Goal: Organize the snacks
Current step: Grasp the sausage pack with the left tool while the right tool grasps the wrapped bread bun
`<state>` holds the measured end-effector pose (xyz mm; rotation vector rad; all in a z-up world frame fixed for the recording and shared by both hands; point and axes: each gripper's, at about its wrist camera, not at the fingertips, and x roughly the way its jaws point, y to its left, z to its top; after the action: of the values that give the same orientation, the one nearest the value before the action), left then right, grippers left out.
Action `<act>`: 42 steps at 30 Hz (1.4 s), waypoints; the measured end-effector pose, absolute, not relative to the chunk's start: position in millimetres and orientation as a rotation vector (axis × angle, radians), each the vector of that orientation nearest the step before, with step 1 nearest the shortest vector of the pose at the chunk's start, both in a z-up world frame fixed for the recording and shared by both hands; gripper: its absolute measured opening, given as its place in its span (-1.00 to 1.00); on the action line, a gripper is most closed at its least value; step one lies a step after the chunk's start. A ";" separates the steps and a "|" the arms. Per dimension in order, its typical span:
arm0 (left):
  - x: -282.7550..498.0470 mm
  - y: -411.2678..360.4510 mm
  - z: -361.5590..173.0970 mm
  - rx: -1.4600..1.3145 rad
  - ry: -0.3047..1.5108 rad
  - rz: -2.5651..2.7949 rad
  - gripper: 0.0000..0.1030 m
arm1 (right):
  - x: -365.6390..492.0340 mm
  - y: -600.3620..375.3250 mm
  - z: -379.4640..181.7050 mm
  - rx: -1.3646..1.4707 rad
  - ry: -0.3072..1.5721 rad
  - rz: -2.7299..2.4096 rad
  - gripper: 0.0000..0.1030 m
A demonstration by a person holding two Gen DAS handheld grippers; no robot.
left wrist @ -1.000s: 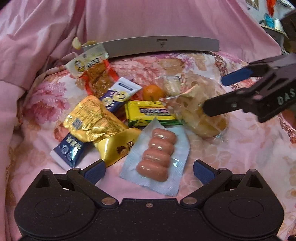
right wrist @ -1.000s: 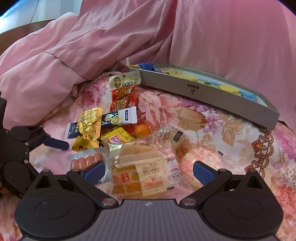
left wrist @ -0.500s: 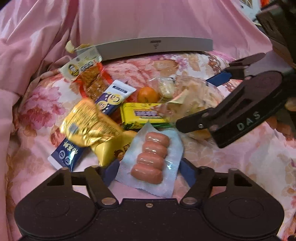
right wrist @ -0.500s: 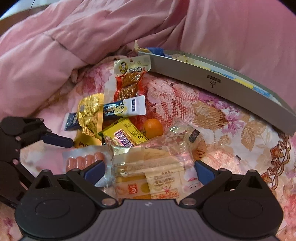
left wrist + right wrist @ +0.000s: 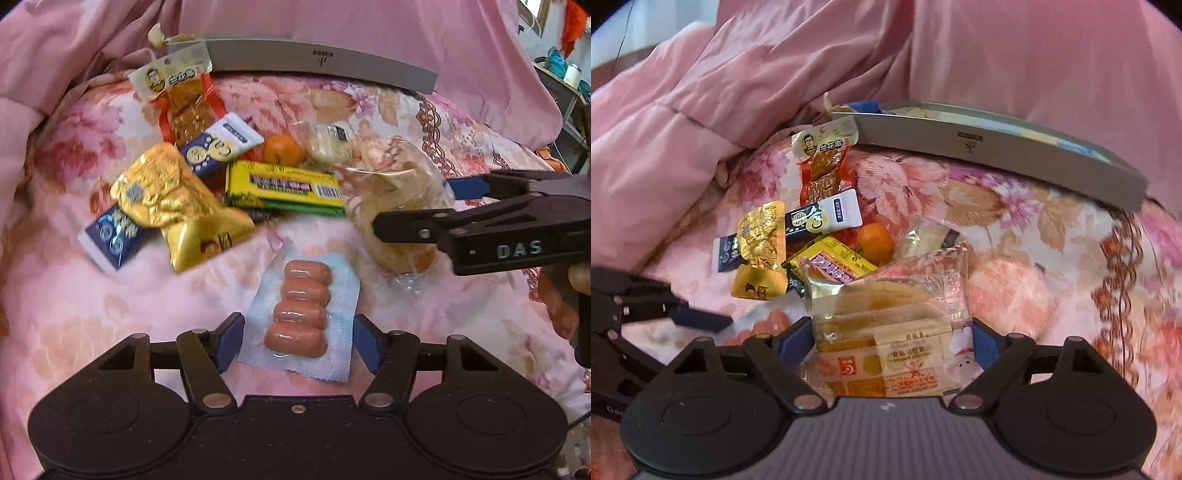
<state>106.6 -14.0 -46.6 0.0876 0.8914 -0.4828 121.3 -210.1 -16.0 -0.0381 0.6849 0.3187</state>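
Note:
A clear pack of small sausages (image 5: 301, 314) lies on the floral sheet, apart from the snack pile. My left gripper (image 5: 297, 341) straddles its near end. The jaws are closing, and both blue pads meet the pack's side edges. In the right wrist view a clear-wrapped yellow cake pack (image 5: 886, 317) sits between the pads of my right gripper (image 5: 892, 341). Those jaws are closing too, and the pads touch the wrapper's sides. From the left wrist view, the right gripper (image 5: 413, 205) reaches in from the right around the same cake pack (image 5: 399, 184).
A long grey box (image 5: 317, 62) with wrappers inside stands at the back. In the pile are a gold pouch (image 5: 166, 195), a yellow box (image 5: 280, 184), an orange (image 5: 282, 149), a blue-white sachet (image 5: 218, 144) and a red jerky pack (image 5: 184, 103). A pink quilt (image 5: 738, 92) rises behind.
Both pairs of jaws have narrowed onto their packs. The sausage pack now sits clear of the yellow box. The right gripper has come lower over the cake pack.

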 end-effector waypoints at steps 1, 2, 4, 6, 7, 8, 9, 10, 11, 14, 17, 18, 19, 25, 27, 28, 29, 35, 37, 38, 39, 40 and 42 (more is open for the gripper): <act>103.0 -13.8 -46.0 0.086 0.899 -0.475 0.28 | 118.2 -212.0 -15.8 -0.023 0.690 0.321 0.73; 99.9 -13.6 -45.2 0.085 0.903 -0.468 0.28 | 114.2 -214.9 -15.4 -0.008 0.696 0.324 0.72; 94.7 -13.1 -43.5 0.086 0.896 -0.454 0.30 | 106.8 -219.6 -13.9 0.010 0.714 0.329 0.72; 92.9 -14.3 -45.1 0.103 0.886 -0.455 0.39 | 100.1 -224.2 -12.1 0.024 0.747 0.332 0.72; 94.5 -15.0 -46.0 0.109 0.883 -0.459 0.44 | 96.9 -225.8 -11.6 0.031 0.761 0.332 0.72; 95.5 -15.4 -46.9 0.113 0.880 -0.466 0.54 | 94.1 -227.5 -10.7 0.036 0.775 0.330 0.72; 96.6 -16.0 -47.9 0.115 0.874 -0.478 0.65 | 91.3 -228.3 -10.3 0.037 0.781 0.330 0.72; 98.1 -17.2 -49.9 0.121 0.869 -0.498 0.68 | 89.2 -229.0 -9.3 0.036 0.784 0.329 0.72; 99.4 -18.8 -51.9 0.132 0.868 -0.509 0.74 | 88.4 -229.0 -8.4 0.035 0.787 0.327 0.72; 102.3 -26.0 -56.3 0.187 0.849 -0.531 0.81 | 89.6 -227.1 -8.0 0.025 0.790 0.321 0.73; 104.7 -27.1 -56.8 0.201 0.842 -0.529 0.68 | 92.1 -224.9 -10.7 0.026 0.794 0.320 0.77; 105.0 -26.1 -56.0 0.201 0.842 -0.518 0.56 | 93.2 -223.9 -11.3 0.023 0.793 0.318 0.78; 105.3 -24.7 -55.3 0.206 0.840 -0.508 0.47 | 93.7 -223.3 -12.1 0.021 0.791 0.317 0.78; 104.4 -21.1 -52.5 0.193 0.847 -0.500 0.25 | 97.4 -219.4 -15.3 0.019 0.783 0.315 0.88; 103.8 -19.4 -51.4 0.180 0.860 -0.482 0.23 | 98.1 -215.5 -17.1 -0.001 0.783 0.312 0.92; 102.7 -17.7 -50.2 0.171 0.870 -0.462 0.22 | 98.2 -212.9 -17.9 -0.018 0.780 0.314 0.94; 101.5 -16.1 -48.6 0.163 0.878 -0.444 0.21 | 97.7 -211.0 -18.6 -0.033 0.776 0.317 0.94; 94.1 -14.0 -46.3 0.183 0.884 -0.367 0.24 | 94.8 -209.0 -23.0 -0.060 0.762 0.313 0.94; 94.2 -16.0 -49.8 0.207 0.878 -0.371 0.28 | 93.9 -206.3 -25.0 -0.073 0.760 0.308 0.97; 94.7 -15.5 -50.8 0.204 0.877 -0.373 0.32 | 93.5 -204.1 -26.1 -0.086 0.758 0.307 0.99; 95.7 -14.1 -51.7 0.195 0.877 -0.381 0.38 | 92.9 -201.5 -27.2 -0.101 0.752 0.300 0.99; 96.5 -13.4 -53.0 0.184 0.878 -0.389 0.41 | 92.2 -199.3 -27.8 -0.114 0.742 0.295 0.99; 96.7 -13.0 -54.6 0.177 0.878 -0.396 0.45 | 91.7 -196.5 -29.3 -0.132 0.729 0.287 0.99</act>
<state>96.7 -13.0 -54.6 0.1767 0.8775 -0.3964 91.7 -196.5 -29.3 -0.1316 0.7294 0.2867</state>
